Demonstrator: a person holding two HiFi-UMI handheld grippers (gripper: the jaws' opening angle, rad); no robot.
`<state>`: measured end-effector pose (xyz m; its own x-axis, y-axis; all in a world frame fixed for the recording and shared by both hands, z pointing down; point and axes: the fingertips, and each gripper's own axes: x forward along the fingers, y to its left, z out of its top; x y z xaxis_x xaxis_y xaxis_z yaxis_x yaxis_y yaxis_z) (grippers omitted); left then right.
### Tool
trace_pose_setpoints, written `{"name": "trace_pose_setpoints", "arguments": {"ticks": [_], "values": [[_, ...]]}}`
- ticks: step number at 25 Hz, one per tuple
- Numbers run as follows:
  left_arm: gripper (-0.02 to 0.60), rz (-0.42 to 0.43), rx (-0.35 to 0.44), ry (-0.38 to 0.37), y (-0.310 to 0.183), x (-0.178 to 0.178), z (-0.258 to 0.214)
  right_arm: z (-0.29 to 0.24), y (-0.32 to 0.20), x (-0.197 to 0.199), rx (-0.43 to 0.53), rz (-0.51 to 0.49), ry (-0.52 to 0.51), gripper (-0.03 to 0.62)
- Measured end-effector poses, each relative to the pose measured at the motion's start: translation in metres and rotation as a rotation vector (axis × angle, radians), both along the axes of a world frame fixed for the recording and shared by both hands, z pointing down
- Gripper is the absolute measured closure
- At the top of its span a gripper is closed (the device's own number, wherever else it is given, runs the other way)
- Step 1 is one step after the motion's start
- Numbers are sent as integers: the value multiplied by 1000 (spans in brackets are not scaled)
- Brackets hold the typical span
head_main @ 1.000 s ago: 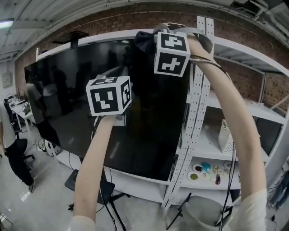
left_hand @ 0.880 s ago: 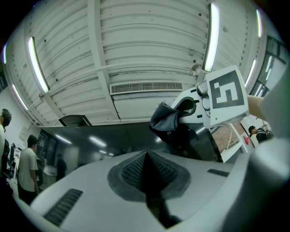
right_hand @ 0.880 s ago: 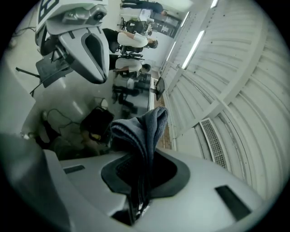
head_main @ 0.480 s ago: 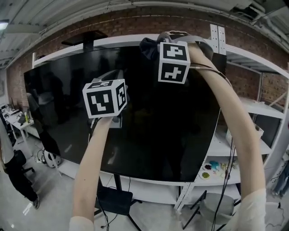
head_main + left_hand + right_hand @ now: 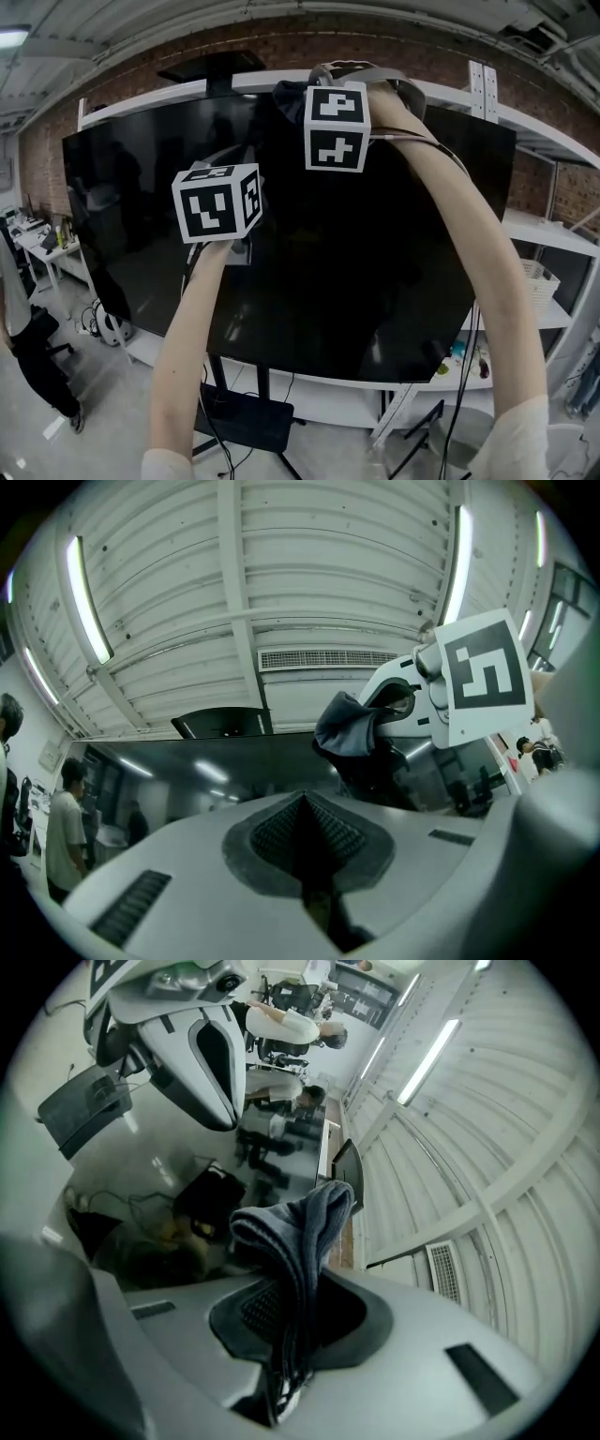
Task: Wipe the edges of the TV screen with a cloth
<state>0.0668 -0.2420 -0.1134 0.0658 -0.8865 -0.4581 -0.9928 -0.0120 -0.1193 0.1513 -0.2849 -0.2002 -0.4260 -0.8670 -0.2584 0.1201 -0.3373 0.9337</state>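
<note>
Cloth [image 5: 298, 1237]: a dark grey-blue fold clamped between the jaws of the right gripper [image 5: 286, 1330], its free end standing out past the jaw tips. In the head view the cloth sits at the top edge of the TV [image 5: 281, 244], roughly midway along that edge and well apart from both upper corners. The left gripper view shows it pressed at the line where the dark glass meets the frame, seemingly touching. The right arm reaches up and over to hold it there. The left gripper [image 5: 305, 841] has its jaws together with nothing between them. It hangs in front of the upper left part of the screen, below the top edge and to the left of the cloth, and takes no part in the wiping. Progress, as a judgement: the work stands on the top edge, somewhere near its middle. The glass and frame show no streak, dust line or damp mark, so it cannot be told which stretches of the top edge are already wiped. The two side edges and the bottom edge lie far from the cloth and most likely remain to be done.
</note>
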Motion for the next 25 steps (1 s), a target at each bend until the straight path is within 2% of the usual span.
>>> {"name": "trace_pose_setpoints", "arguments": {"ticks": [10, 15, 25], "values": [[566, -60, -15, 6, 0, -56, 12, 2, 4, -82, -19, -33, 23, 545], [565, -111, 20, 20, 9, -98, -1, 4, 3, -122, -13, -65, 36, 545], [566, -197, 76, 26, 11, -166, -20, 2, 1, -176, -17, -41, 71, 545]]}}
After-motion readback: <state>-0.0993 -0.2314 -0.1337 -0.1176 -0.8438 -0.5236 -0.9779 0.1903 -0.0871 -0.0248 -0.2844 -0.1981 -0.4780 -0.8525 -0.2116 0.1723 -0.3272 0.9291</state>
